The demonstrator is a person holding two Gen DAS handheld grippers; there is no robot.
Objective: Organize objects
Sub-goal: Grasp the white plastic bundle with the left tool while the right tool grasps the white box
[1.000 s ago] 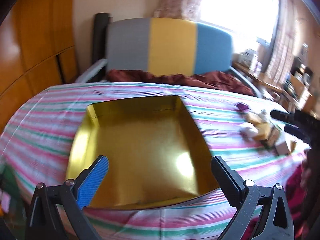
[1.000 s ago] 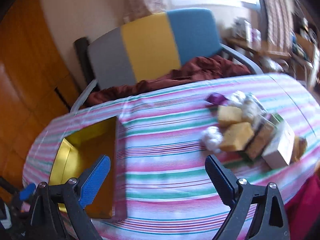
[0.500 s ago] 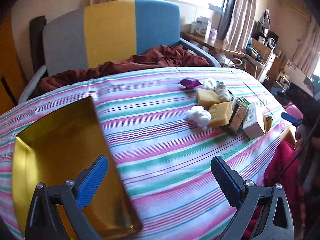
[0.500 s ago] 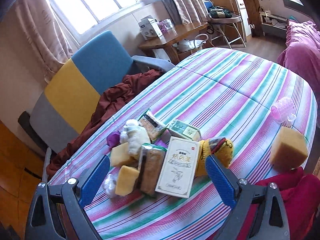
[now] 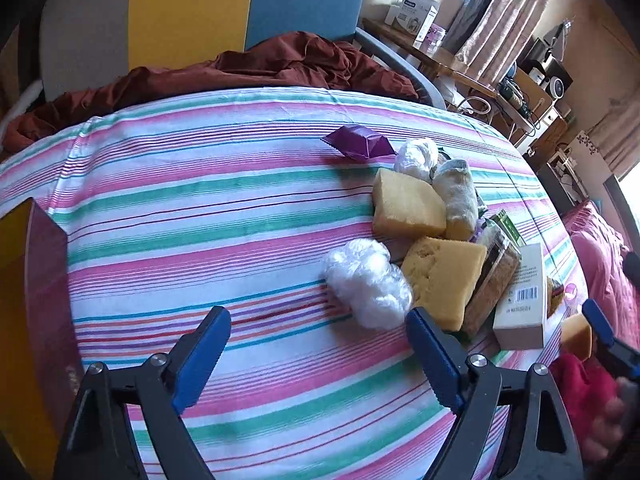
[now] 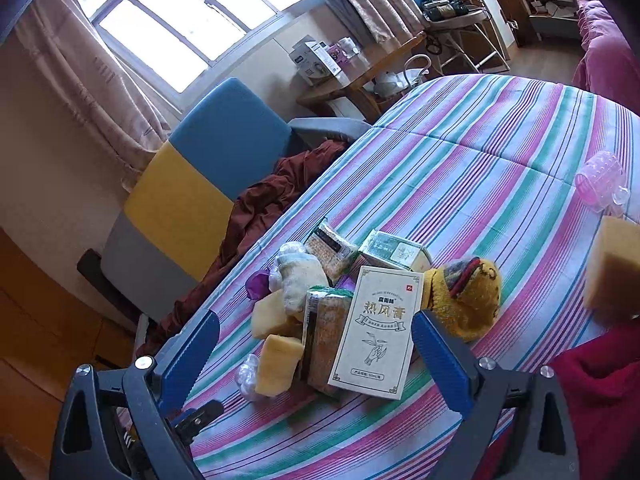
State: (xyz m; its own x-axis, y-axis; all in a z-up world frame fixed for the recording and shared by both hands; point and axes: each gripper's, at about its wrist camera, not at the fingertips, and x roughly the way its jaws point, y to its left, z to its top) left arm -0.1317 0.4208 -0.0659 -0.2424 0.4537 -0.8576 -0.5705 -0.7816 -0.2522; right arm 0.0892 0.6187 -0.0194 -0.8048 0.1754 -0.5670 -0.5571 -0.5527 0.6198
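Since the crinkled white plastic wad (image 5: 368, 288) beside the white box (image 5: 520, 300) looks light and squashy, pinch mid-bulk; left gripper (image 5: 316, 356), just narrowing, and right gripper (image 6: 316, 356) both gape, empty.

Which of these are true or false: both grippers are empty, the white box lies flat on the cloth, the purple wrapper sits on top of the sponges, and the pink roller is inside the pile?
1. Both grippers, left gripper and right gripper, are empty. True.
2. The white box lies flat on the cloth. False: it leans tilted against the pile.
3. The purple wrapper sits on top of the sponges. False: it lies on the striped cloth beside them.
4. The pink roller is inside the pile. False: it lies apart.
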